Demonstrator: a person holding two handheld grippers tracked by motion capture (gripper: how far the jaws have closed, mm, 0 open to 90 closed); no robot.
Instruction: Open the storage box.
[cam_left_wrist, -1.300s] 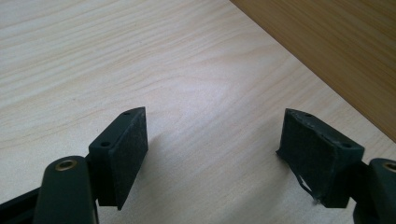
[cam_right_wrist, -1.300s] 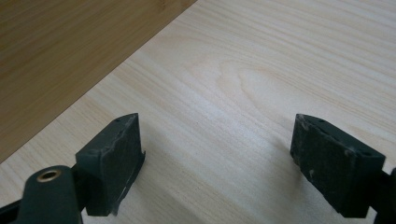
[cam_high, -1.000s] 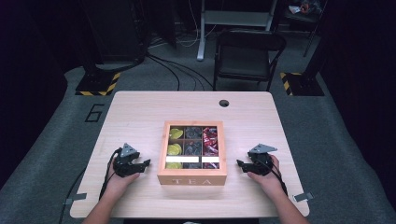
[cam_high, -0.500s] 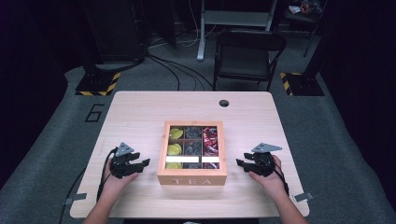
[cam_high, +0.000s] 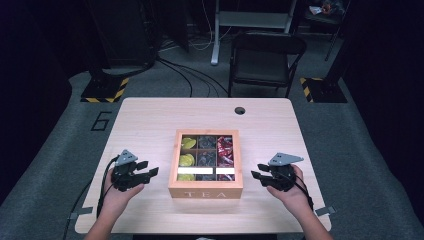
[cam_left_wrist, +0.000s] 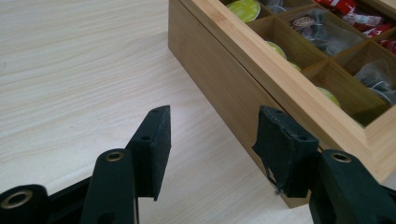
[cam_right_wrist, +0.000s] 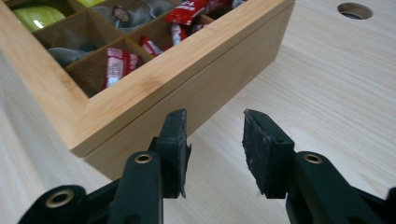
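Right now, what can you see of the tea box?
The tea box is light wood, square, with TEA lettered on its near front. Its windowed top shows compartments holding green capsules, dark sachets and red packets. It sits flat, mid-table, toward the near edge. The left claw and right claw flank it, open, not touching.

Wooden tea box (cam_high: 205, 187) sits mid-table betw. my two tongs, "TEA" on its front. Nine compartments: green pods left, grey bags middle, red packets right.
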